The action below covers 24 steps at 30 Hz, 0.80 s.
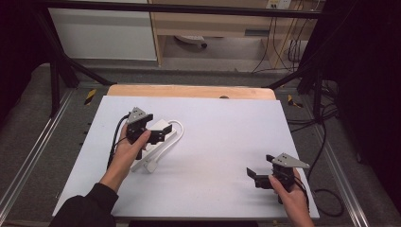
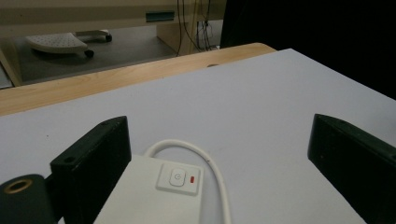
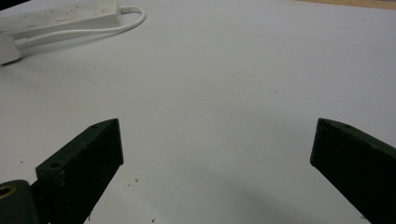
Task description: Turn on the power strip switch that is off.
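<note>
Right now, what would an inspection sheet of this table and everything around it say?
Surface: white board on a wooden table; a few dark specks near the right gripper.
Job's things: white power strip at the left, with a switch and a red light at one end.
Clutter: nothing seen.
Grippers: left gripper open, jaws either side of the strip's switch end; right gripper open over bare board, holding nothing.
Cables: the strip's white cord loops beside it to a plug; black cables trail on the floor at the right.
Surroundings: black frame, wooden shelving behind, grey floor.
</note>
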Available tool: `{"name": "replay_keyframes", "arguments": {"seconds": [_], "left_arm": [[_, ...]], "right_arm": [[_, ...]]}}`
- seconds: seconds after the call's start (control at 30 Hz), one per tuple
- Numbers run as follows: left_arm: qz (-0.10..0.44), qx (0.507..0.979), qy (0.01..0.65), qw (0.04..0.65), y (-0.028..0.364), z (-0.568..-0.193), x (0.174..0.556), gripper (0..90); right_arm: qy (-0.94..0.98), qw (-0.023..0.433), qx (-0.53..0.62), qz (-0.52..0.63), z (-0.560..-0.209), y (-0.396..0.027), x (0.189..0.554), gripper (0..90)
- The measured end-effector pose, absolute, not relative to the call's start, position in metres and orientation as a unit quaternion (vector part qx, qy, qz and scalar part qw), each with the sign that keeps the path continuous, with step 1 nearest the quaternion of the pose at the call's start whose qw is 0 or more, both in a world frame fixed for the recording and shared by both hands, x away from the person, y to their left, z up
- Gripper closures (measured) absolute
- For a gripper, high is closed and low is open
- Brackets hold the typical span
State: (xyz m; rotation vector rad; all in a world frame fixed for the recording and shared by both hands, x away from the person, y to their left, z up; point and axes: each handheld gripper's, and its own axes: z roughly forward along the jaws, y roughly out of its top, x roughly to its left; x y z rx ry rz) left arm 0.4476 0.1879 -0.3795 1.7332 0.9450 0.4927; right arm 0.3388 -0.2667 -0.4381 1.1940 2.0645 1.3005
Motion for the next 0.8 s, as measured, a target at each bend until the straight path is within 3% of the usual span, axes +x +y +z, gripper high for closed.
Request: {"name": "replay_keyframes", "arguments": {"seconds": [0.8], "left_arm": [[0.208,0.713,0.385,0.548,0.211,-0.358,0.423,5.2]], "right_arm": [[0.744,0.208,0.43,0.467,-0.439,-0.263,0.34,2.7]]}}
